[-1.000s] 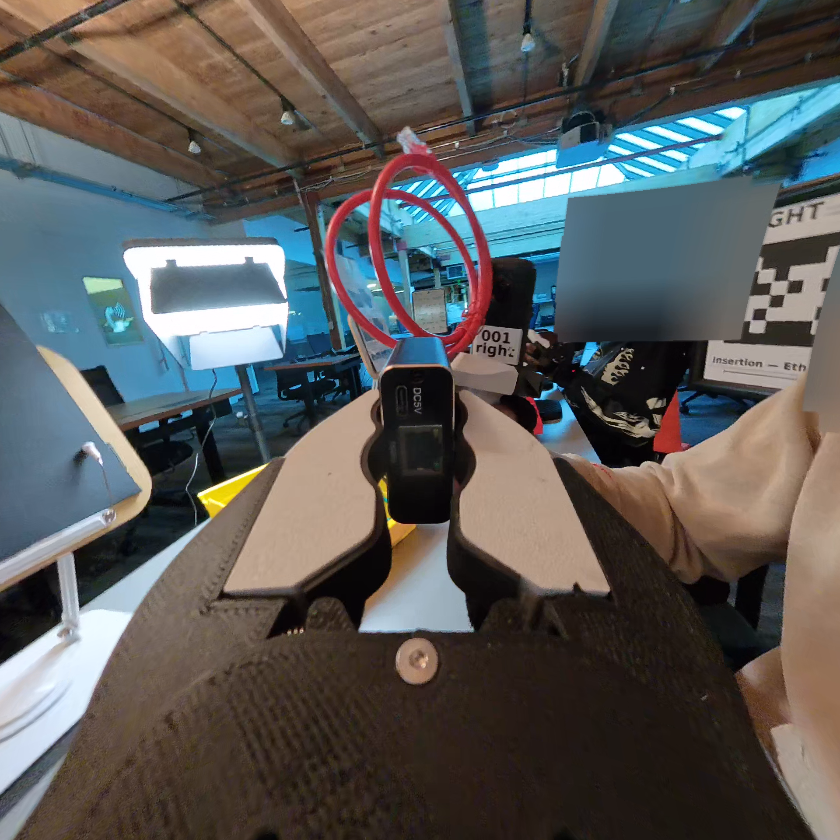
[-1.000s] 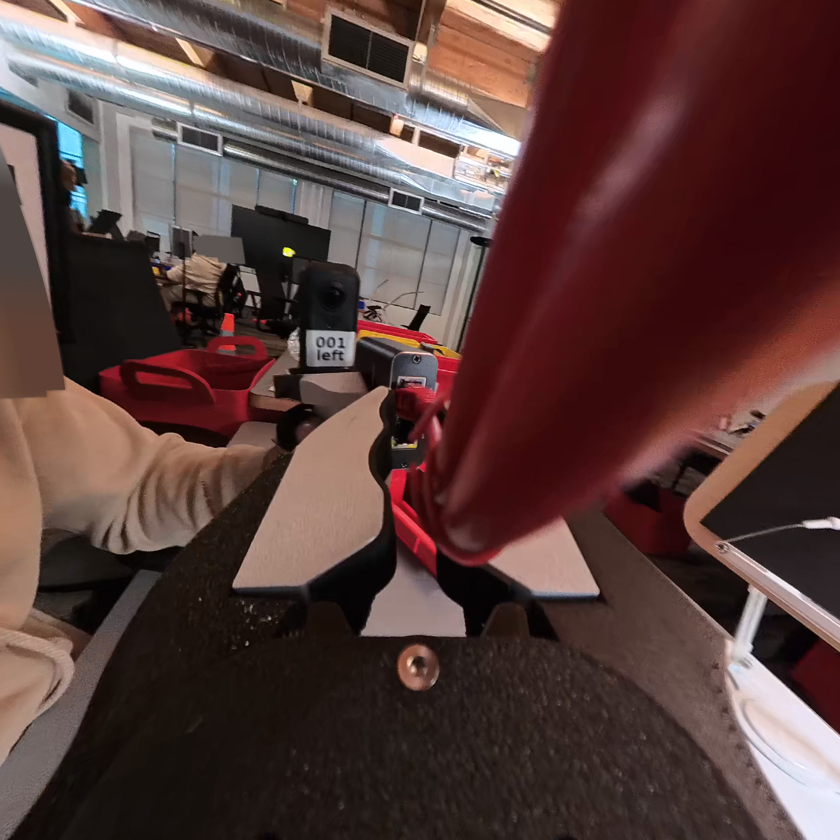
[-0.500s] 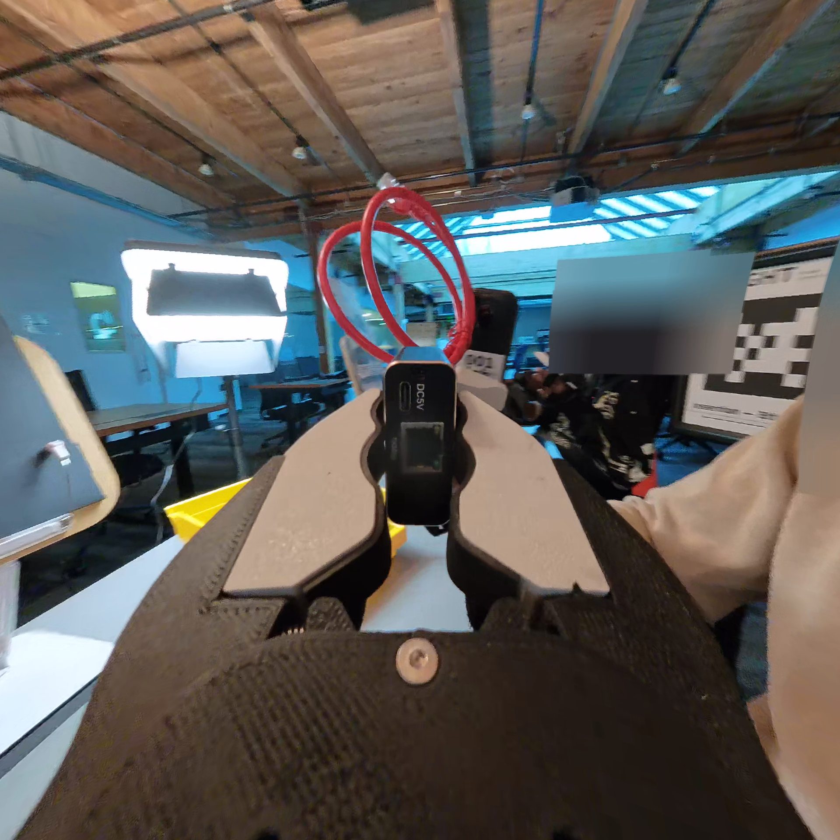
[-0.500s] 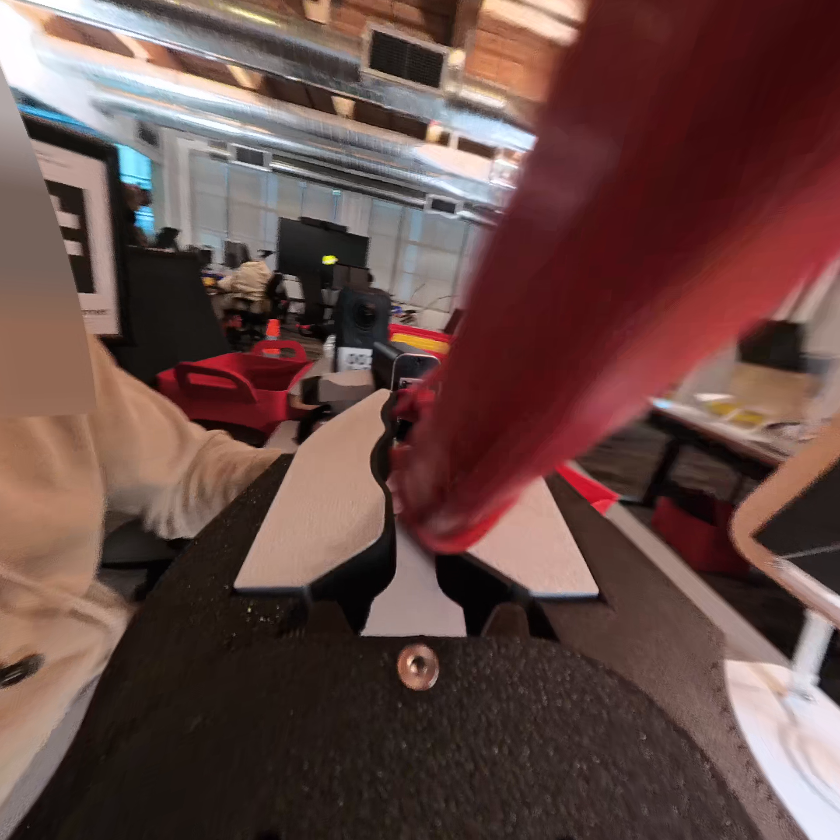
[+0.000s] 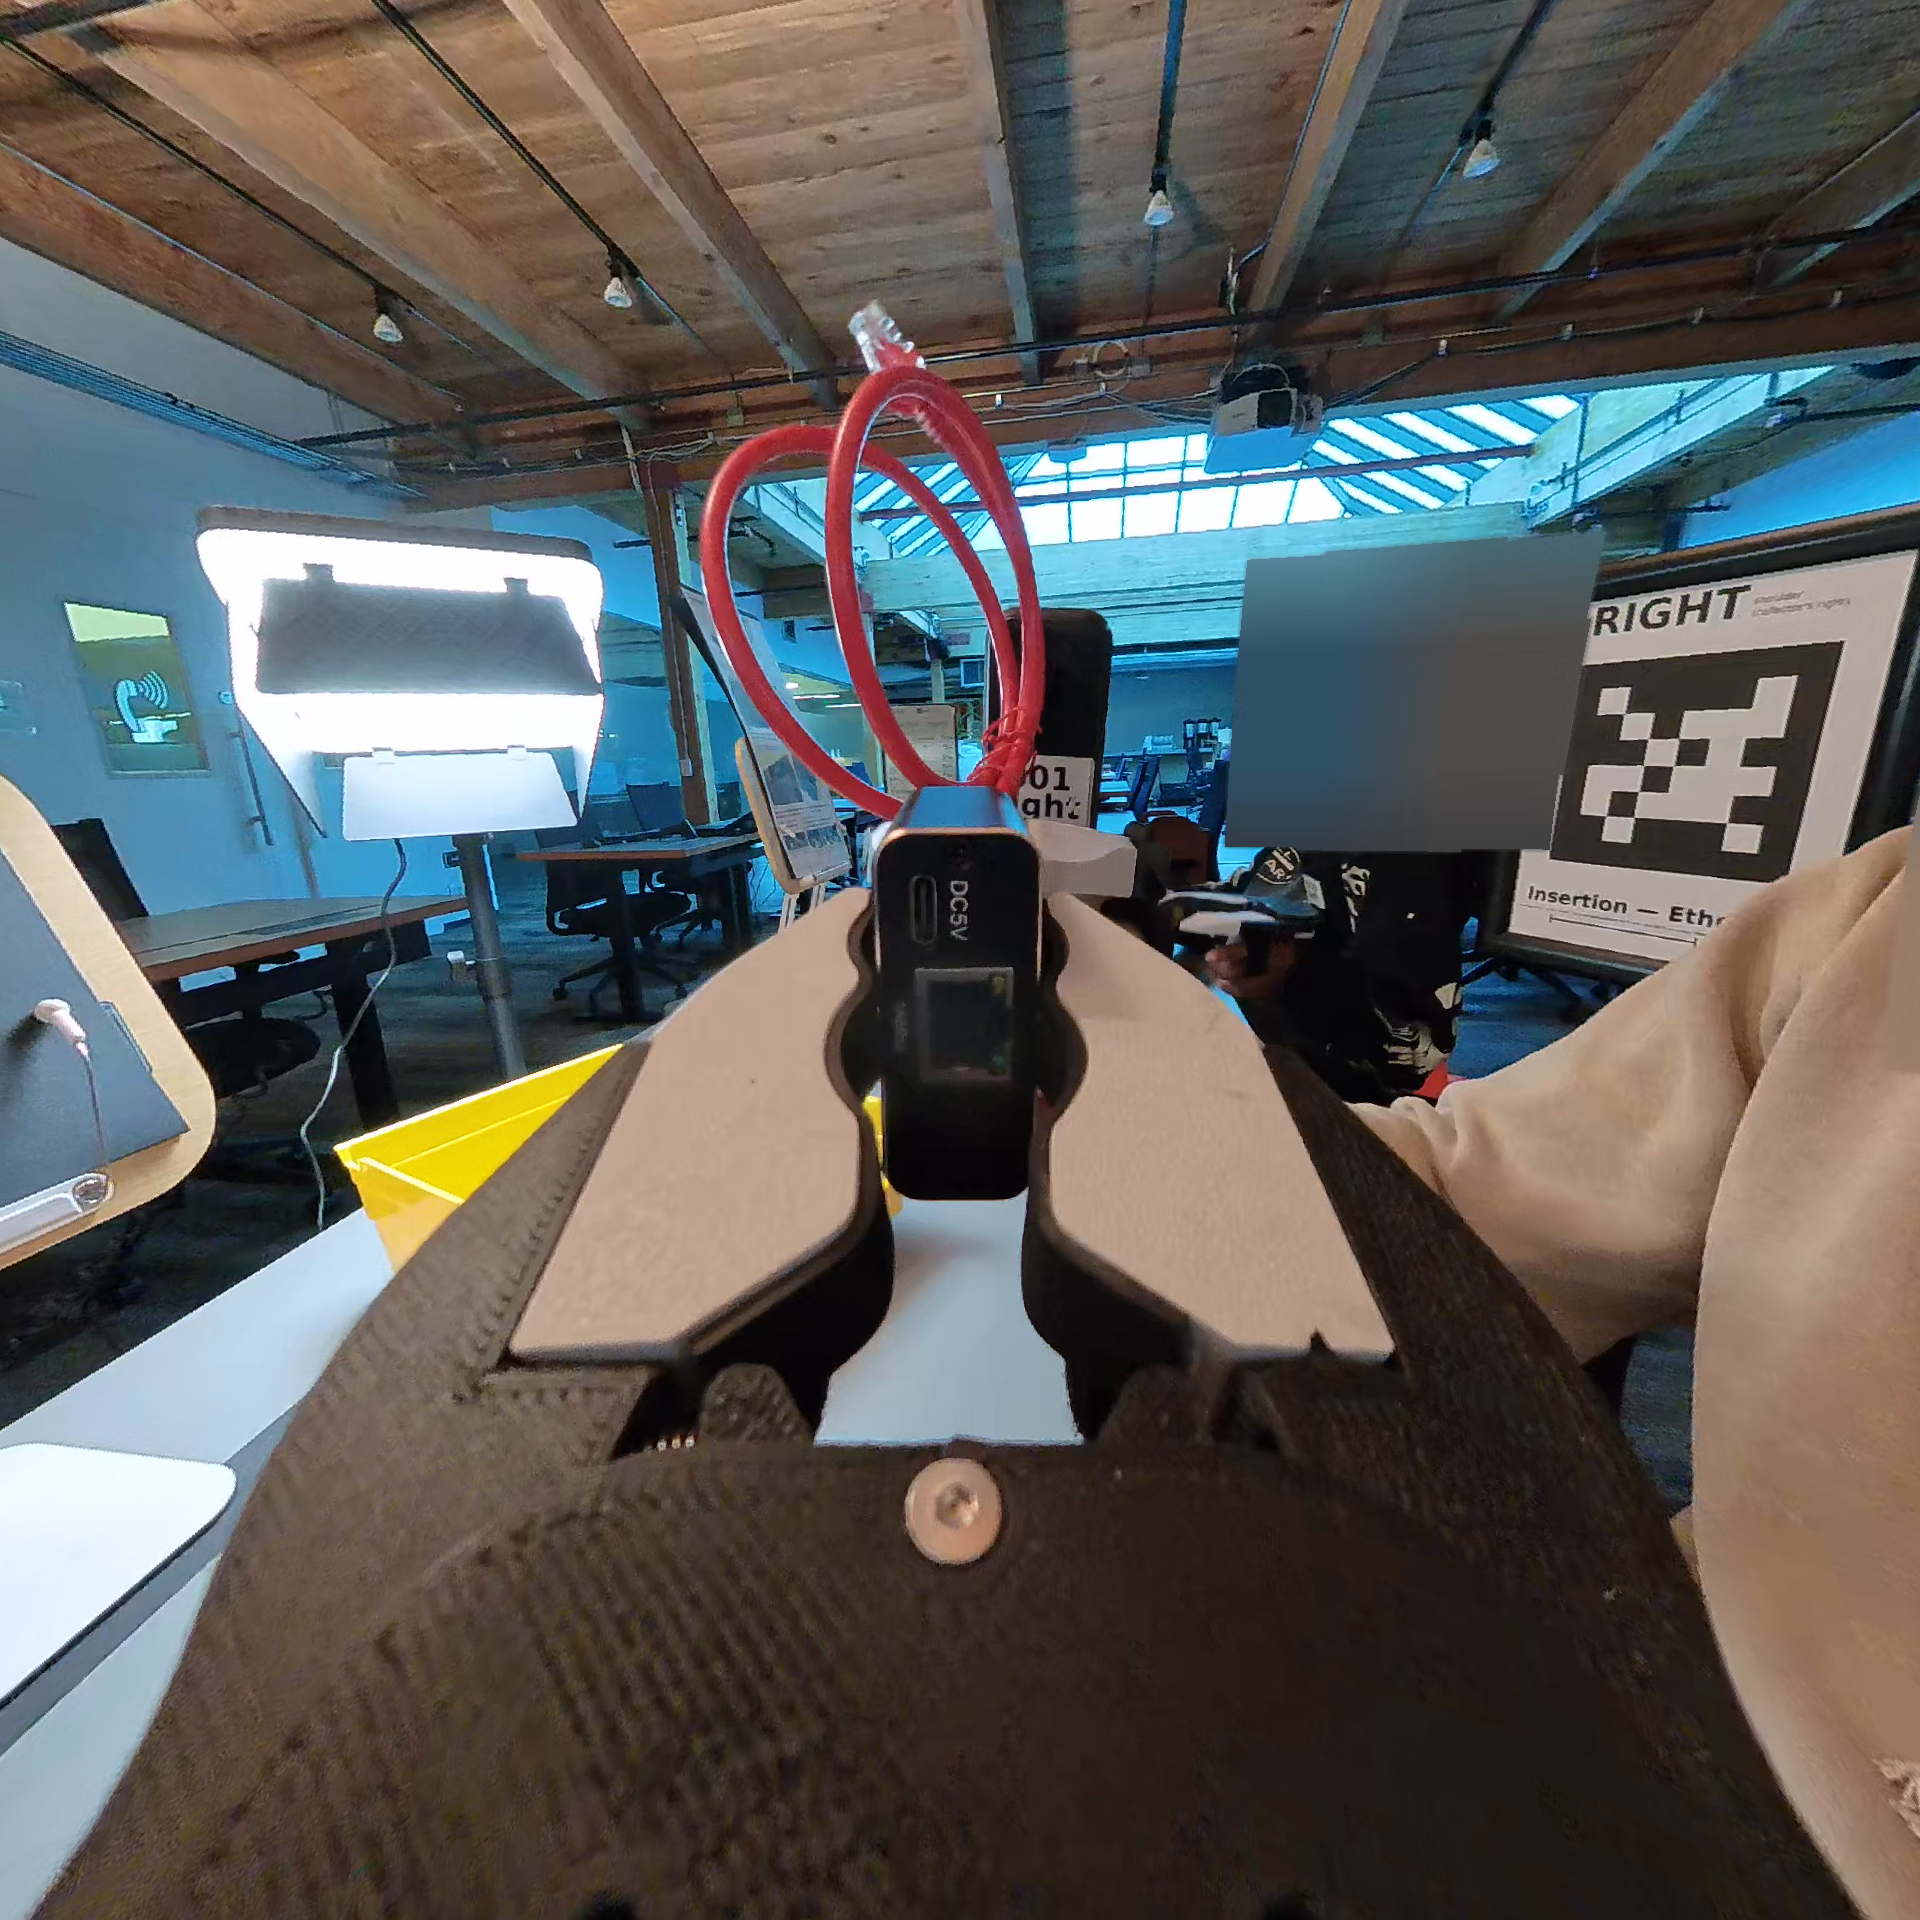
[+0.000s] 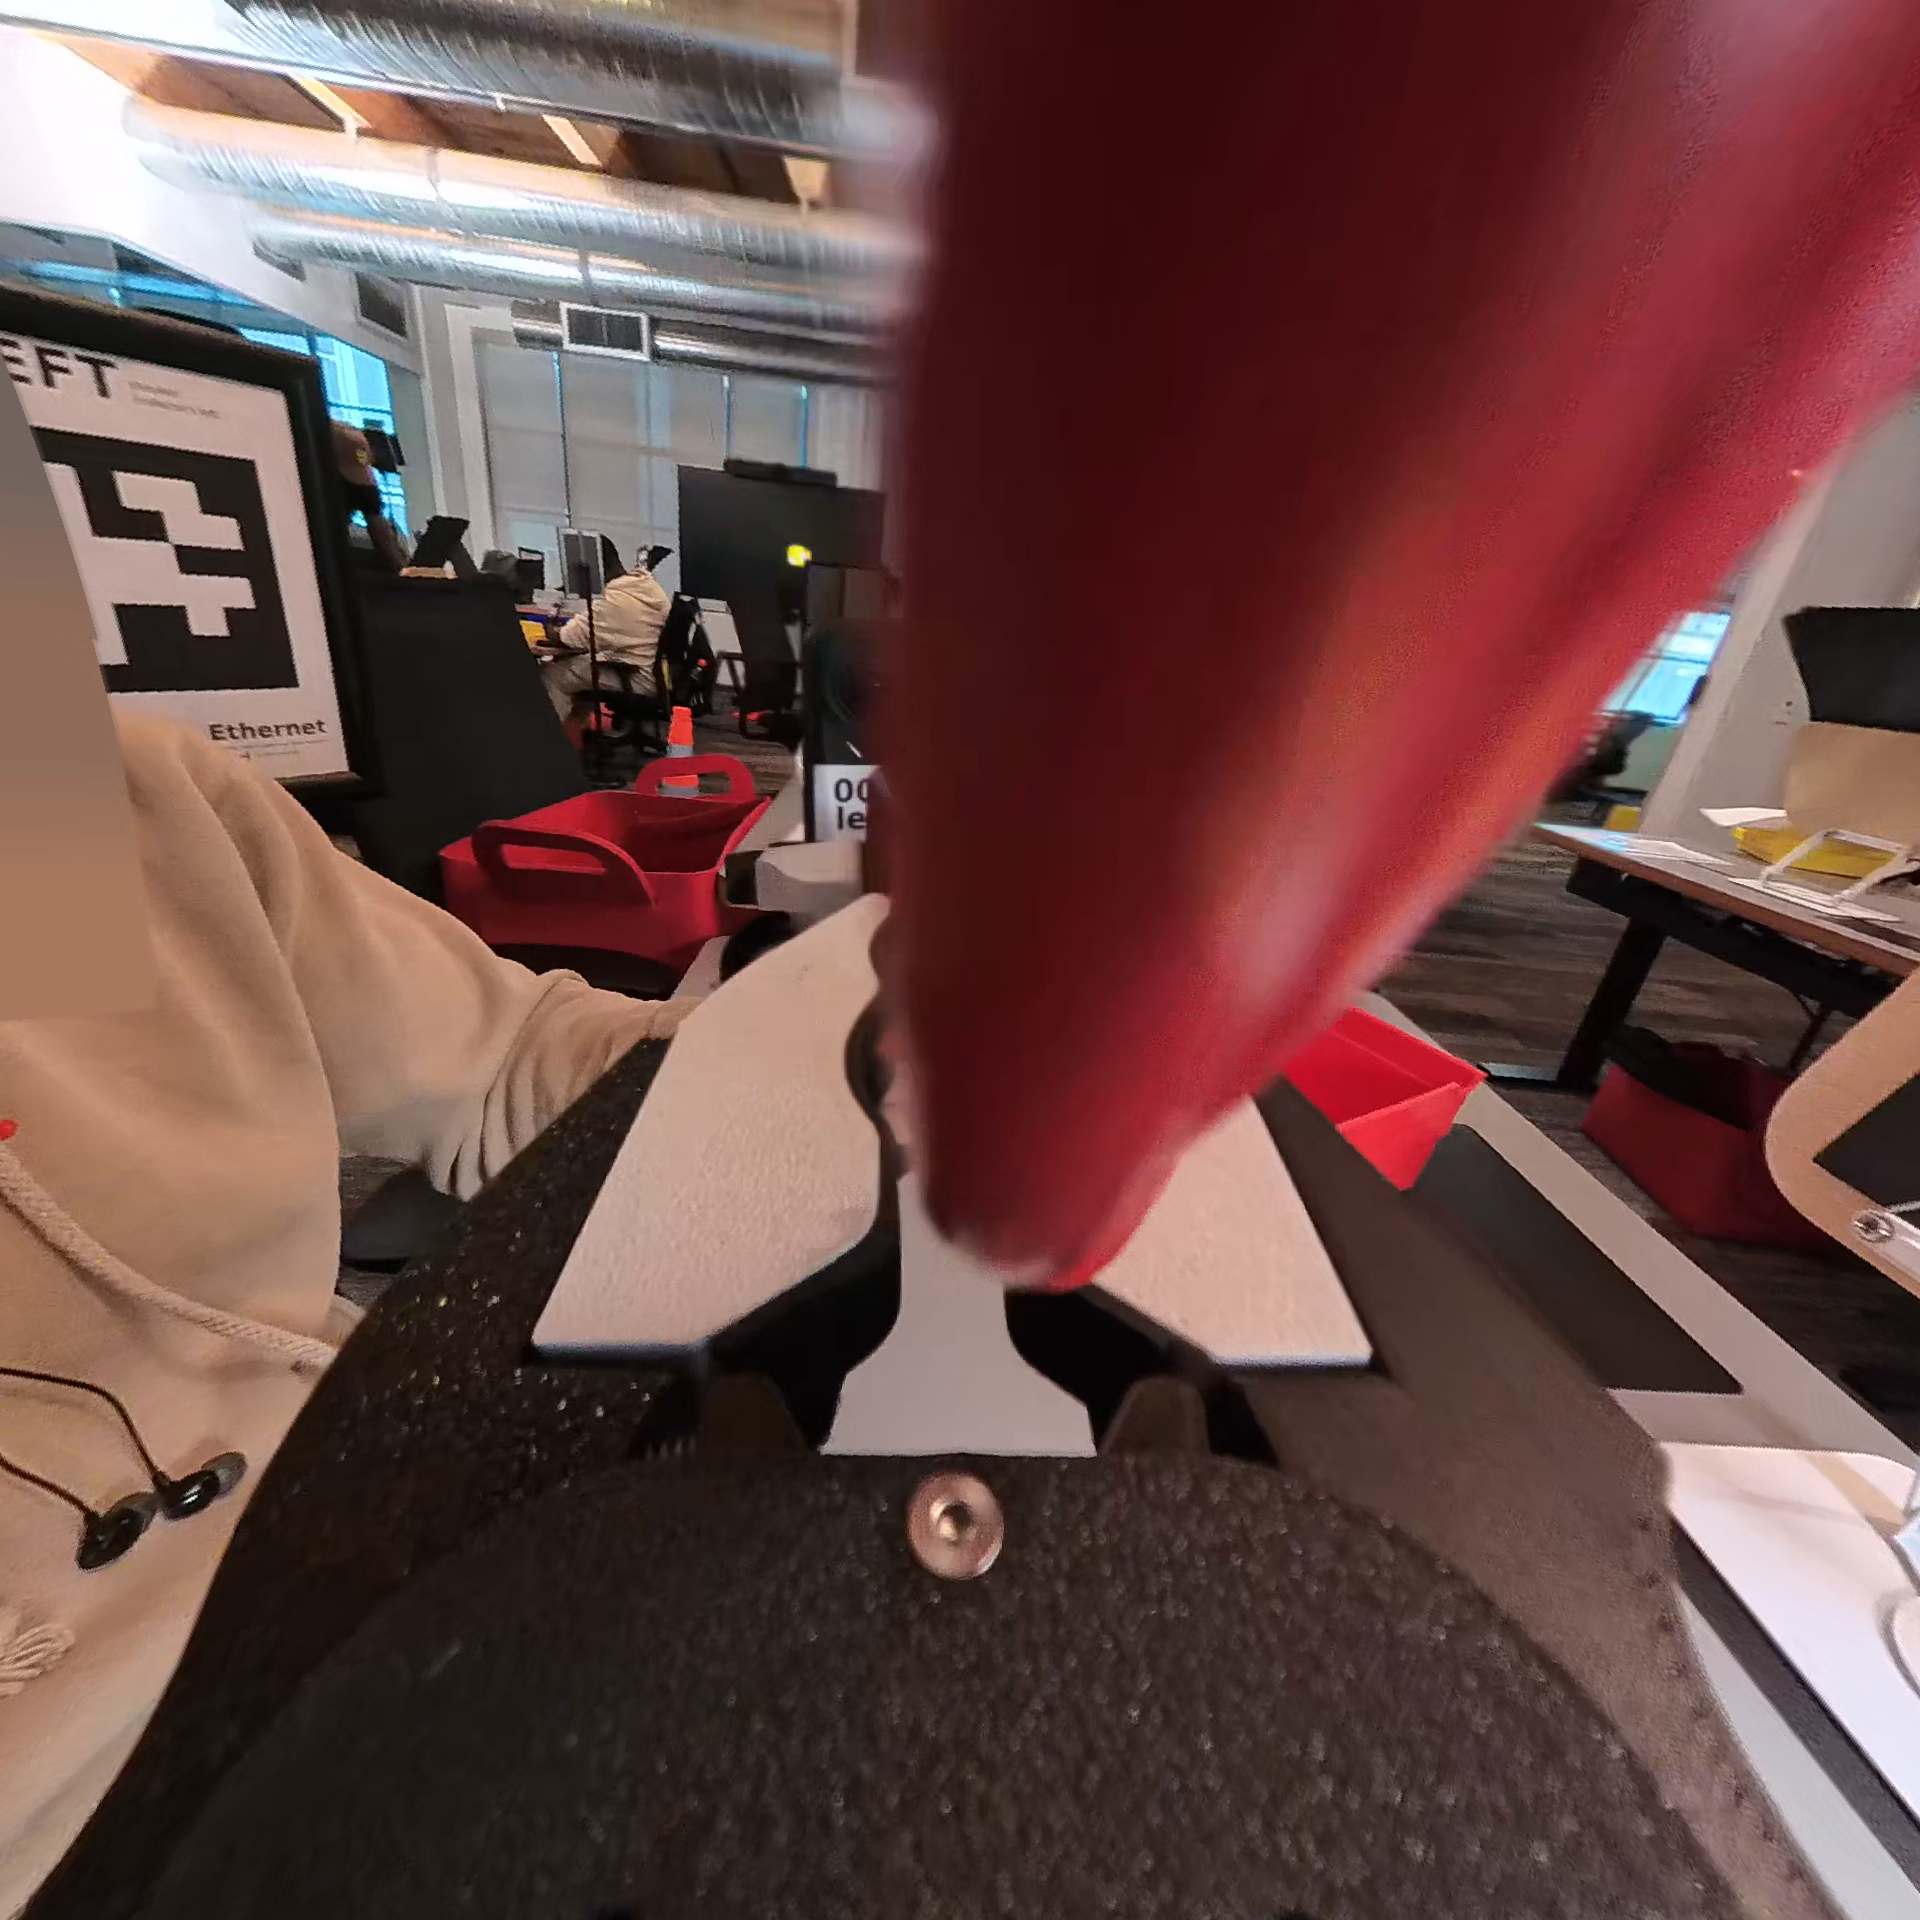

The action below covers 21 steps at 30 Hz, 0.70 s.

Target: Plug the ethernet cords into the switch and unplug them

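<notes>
Since the earlier frame, both grippers have swung sideways. Left gripper (image 5: 956, 1029) clamps the black switch (image 5: 956, 997); right gripper (image 6: 997, 1060) pinches the red ethernet cord (image 6: 1247, 623), its loops rising behind the switch.

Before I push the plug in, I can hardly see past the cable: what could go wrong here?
The red cord fills the right wrist view, hiding the switch's far port, so the plug may miss.

The left gripper clamps only the switch at its middle; pushing might tilt it between the fingers.

The free clear plug dangles overhead and could snag.
</notes>
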Each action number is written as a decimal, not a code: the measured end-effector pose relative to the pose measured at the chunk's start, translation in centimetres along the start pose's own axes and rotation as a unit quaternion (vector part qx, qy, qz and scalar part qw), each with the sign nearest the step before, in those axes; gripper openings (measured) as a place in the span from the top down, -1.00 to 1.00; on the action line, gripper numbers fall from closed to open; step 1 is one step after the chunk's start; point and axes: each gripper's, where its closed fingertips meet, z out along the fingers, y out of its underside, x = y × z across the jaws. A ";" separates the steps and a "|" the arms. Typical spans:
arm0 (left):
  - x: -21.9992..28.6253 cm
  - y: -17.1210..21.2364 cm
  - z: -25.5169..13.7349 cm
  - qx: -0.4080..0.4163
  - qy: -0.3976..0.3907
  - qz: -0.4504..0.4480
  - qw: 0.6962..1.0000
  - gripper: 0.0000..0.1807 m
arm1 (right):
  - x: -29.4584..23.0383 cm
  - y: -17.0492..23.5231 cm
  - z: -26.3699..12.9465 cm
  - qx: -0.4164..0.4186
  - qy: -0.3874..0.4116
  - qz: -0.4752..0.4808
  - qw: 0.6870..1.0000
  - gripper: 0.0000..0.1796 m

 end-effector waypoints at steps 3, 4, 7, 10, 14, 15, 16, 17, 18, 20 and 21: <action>-0.3 0.0 -0.1 -0.001 -0.015 0.007 1.000 0.71 | 0.4 0.1 0.1 -0.010 0.029 -0.017 0.999 0.80; -0.3 0.0 -0.1 -0.002 -0.020 0.009 1.000 0.71 | 0.6 0.1 0.2 -0.015 0.045 -0.027 0.999 0.80; -0.4 -0.2 -0.2 0.000 -0.034 0.029 0.999 0.70 | 0.7 -0.1 0.5 -0.012 0.074 -0.047 0.996 0.79; -0.3 -0.2 -0.4 -0.010 -0.041 0.053 0.998 0.70 | 0.6 -0.2 0.7 -0.003 0.083 -0.055 0.995 0.80; -0.3 -0.4 -0.5 -0.017 -0.051 0.079 0.995 0.70 | 0.6 -0.4 0.9 0.019 0.104 -0.069 0.992 0.79; -0.2 -0.5 -0.5 -0.018 -0.051 0.084 0.995 0.70 | 0.6 -0.5 1.0 0.025 0.108 -0.073 0.991 0.78; -0.2 -0.6 -0.5 -0.017 -0.052 0.087 0.995 0.70 | 0.5 -0.6 1.0 0.031 0.116 -0.083 0.989 0.78; -0.1 -0.7 -0.5 -0.016 -0.051 0.089 0.995 0.70 | 0.4 -0.8 1.0 0.038 0.128 -0.099 0.986 0.78; 0.0 -0.9 -0.5 -0.014 -0.048 0.090 0.995 0.70 | 0.2 -0.9 1.0 0.045 0.136 -0.113 0.983 0.54; 0.2 -1.1 -0.5 -0.015 -0.044 0.095 0.994 0.70 | 0.1 -1.1 1.0 0.055 0.144 -0.126 0.980 0.05; 0.4 -1.2 -0.5 -0.014 -0.041 0.095 0.995 0.70 | 0.0 -1.1 0.9 0.060 0.145 -0.129 0.979 0.07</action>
